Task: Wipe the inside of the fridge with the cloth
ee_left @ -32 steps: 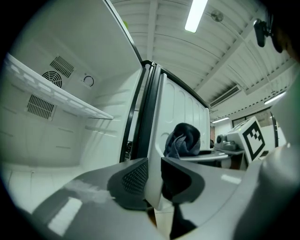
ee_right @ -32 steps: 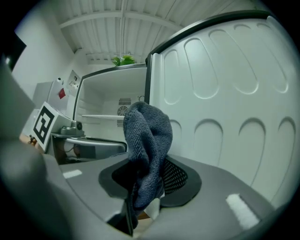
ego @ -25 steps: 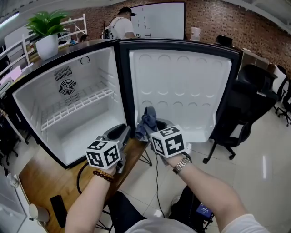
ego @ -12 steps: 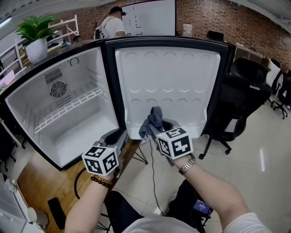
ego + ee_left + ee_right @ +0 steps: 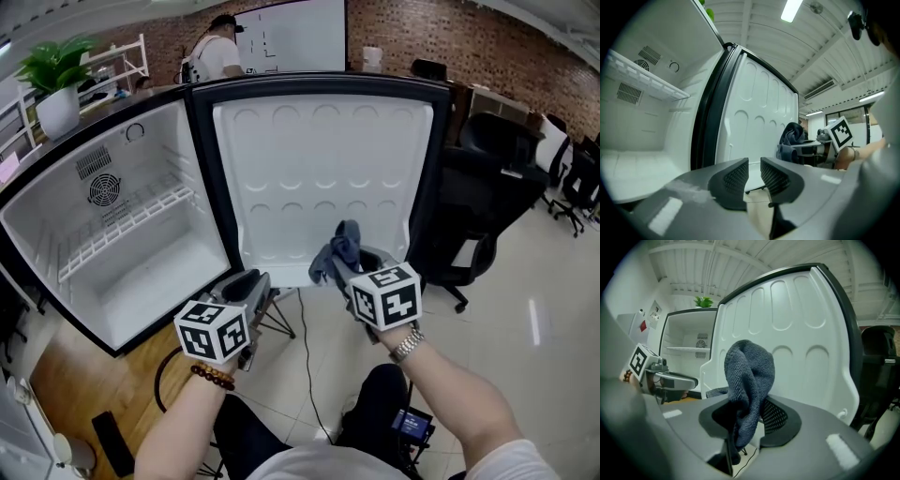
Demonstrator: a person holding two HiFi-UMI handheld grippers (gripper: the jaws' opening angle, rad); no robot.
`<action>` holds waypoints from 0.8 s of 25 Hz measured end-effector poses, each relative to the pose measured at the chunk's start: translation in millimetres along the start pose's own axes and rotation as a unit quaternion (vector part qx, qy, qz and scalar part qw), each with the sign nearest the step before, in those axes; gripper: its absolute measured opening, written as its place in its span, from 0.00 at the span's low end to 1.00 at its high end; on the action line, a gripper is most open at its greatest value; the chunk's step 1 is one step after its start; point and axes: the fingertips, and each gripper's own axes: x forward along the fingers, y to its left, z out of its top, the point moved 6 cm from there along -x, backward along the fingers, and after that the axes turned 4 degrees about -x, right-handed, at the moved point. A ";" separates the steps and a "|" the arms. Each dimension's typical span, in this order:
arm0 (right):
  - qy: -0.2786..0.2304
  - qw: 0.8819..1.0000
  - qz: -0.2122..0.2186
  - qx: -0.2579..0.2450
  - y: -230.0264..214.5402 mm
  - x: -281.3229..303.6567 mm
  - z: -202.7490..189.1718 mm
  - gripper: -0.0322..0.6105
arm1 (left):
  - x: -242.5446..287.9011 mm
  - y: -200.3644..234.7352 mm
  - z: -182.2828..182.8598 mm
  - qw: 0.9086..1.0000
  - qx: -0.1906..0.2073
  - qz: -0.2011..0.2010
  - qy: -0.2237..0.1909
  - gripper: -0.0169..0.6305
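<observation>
The small fridge [image 5: 122, 253] stands open, its white interior with a wire shelf at the left and its door's inner panel [image 5: 319, 178] facing me. A blue-grey cloth [image 5: 339, 251] sticks up from my right gripper [image 5: 352, 267], which is shut on it in front of the door's lower part. In the right gripper view the cloth [image 5: 747, 380] bunches between the pads. My left gripper [image 5: 246, 286] hovers low before the edge between cabinet and door. Its jaws stand a little apart with nothing between them, as the left gripper view [image 5: 754, 176] shows.
A potted plant [image 5: 56, 80] sits on the fridge top. Black office chairs [image 5: 478, 206] stand right of the door. A person [image 5: 214, 52] stands by a whiteboard behind. A cable [image 5: 305, 337] runs over the tiled floor; the fridge rests on a wooden board [image 5: 66, 375].
Both grippers have shifted rightwards relative to the fridge; the right one has carried the cloth across the front of the door's lower panel. The left jaws look the same.
</observation>
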 end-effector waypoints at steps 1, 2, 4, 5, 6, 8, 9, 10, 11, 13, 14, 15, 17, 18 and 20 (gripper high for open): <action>0.000 1.000 -0.004 0.000 -3.8 -3.2 -1.4 0.25 | 1.5 -1.3 -1.1 1.000 -0.007 -0.002 0.001 0.16; 0.001 1.000 -0.008 0.000 -7.1 -6.1 -2.7 0.25 | 2.7 -2.0 -1.8 1.000 -0.014 -0.004 0.002 0.16; 0.002 1.000 -0.016 0.000 -13.2 -11.6 -5.3 0.25 | 4.6 -2.8 -2.9 0.999 -0.033 -0.008 0.002 0.17; 0.003 1.000 -0.019 0.000 -16.0 -14.3 -6.6 0.25 | 5.6 -3.1 -3.5 0.999 -0.044 -0.010 0.001 0.18; 0.003 1.000 -0.023 0.000 -18.6 -16.7 -7.7 0.25 | 6.5 -3.3 -4.2 0.998 -0.055 -0.012 0.000 0.19; 0.006 0.999 -0.032 -0.001 -23.4 -21.4 -9.8 0.25 | 8.7 -3.6 -5.8 0.997 -0.078 -0.016 -0.001 0.22; 0.008 0.999 -0.036 -0.002 -25.7 -23.6 -10.7 0.25 | 9.9 -3.7 -6.7 0.996 -0.090 -0.018 -0.002 0.23; 0.009 0.999 -0.041 -0.003 -28.0 -25.7 -11.6 0.25 | 11.1 -3.7 -7.5 0.995 -0.102 -0.020 -0.002 0.23; 0.011 0.999 -0.046 -0.003 -30.2 -27.6 -12.4 0.25 | 12.3 -3.6 -8.4 0.993 -0.115 -0.023 -0.002 0.24; 0.015 0.998 -0.054 -0.002 -34.1 -30.7 -13.7 0.25 | 15.0 -2.6 -10.4 0.989 -0.143 -0.031 -0.004 0.24; 0.016 0.998 -0.058 -0.002 -35.8 -32.1 -14.4 0.25 | 16.2 -1.9 -11.4 0.987 -0.154 -0.033 -0.004 0.25; 0.018 0.998 -0.062 -0.001 -37.4 -33.6 -15.0 0.25 | 17.3 -1.3 -12.3 0.986 -0.163 -0.035 -0.004 0.25; 0.020 0.997 -0.069 0.003 -40.9 -36.6 -16.1 0.25 | 19.1 -1.1 -12.8 0.984 -0.176 -0.038 -0.005 0.26; 0.021 0.997 -0.072 0.005 -42.7 -37.9 -16.7 0.25 | 20.0 -1.5 -12.0 0.983 -0.180 -0.039 -0.006 0.26; 0.023 0.997 -0.080 0.008 -46.0 -40.7 -17.6 0.25 | 21.8 -2.5 -9.6 0.982 -0.186 -0.041 -0.008 0.27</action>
